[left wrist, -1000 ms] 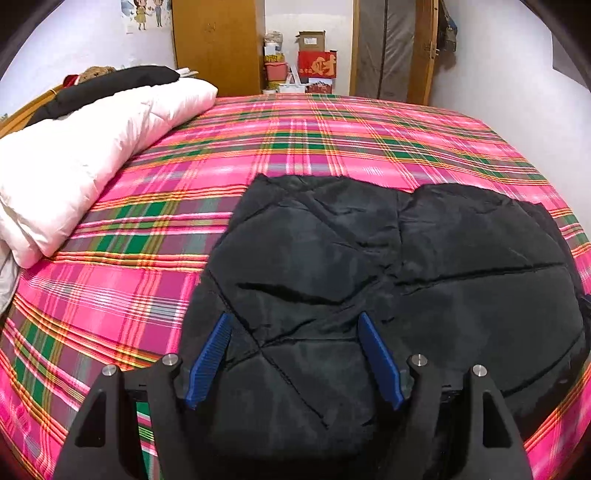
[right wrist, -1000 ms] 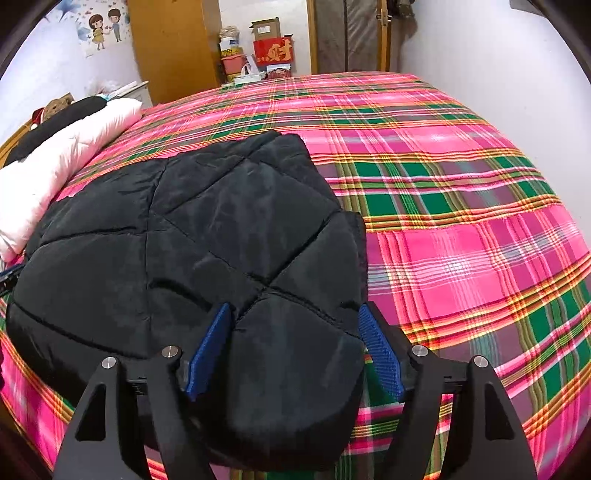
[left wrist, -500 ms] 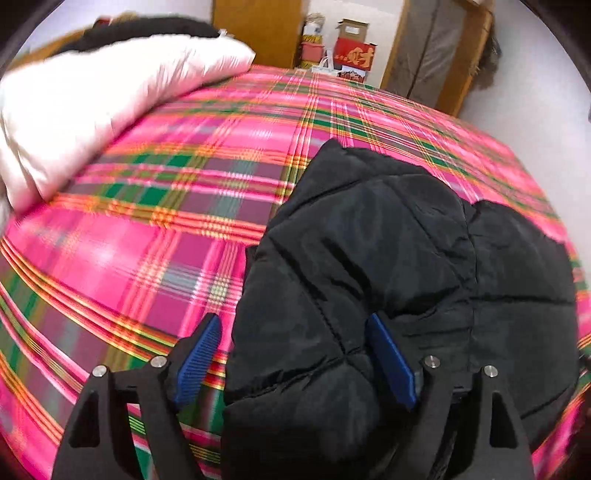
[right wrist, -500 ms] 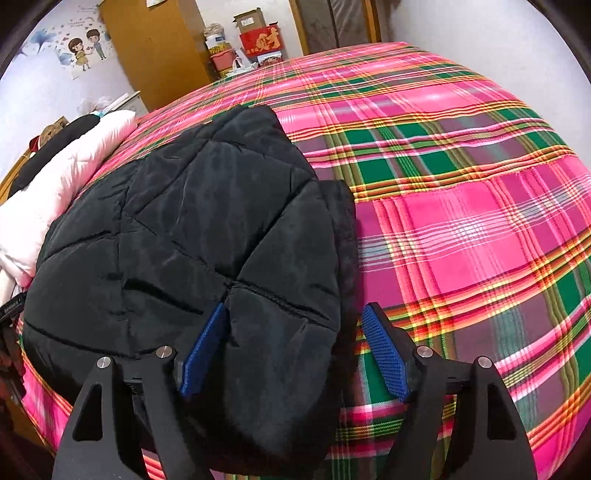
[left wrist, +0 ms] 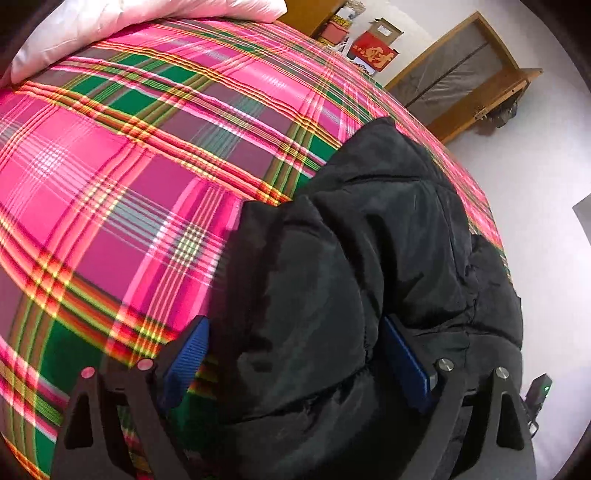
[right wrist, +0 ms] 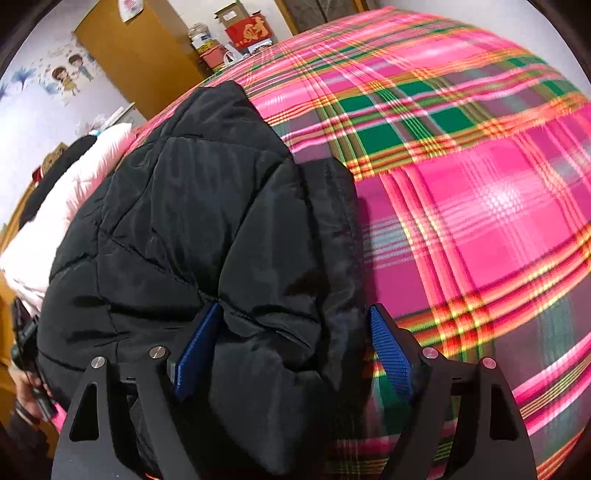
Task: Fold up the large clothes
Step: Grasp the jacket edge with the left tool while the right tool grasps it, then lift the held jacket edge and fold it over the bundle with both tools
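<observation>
Both grippers stand spread wide over a black padded jacket [left wrist: 369,258] bunched on the pink plaid bedspread [left wrist: 110,184]: left gripper [left wrist: 295,358] low centre straddling its left edge, right gripper [right wrist: 295,350] astride its right edge; a white pillow [left wrist: 147,11] lies upper left.

A red box [right wrist: 250,30] by the wall past the far edge of the bed bears one large gold Chinese character, too blurred to read for certain; the same red box [left wrist: 373,56] shows gold marks, unreadable
</observation>
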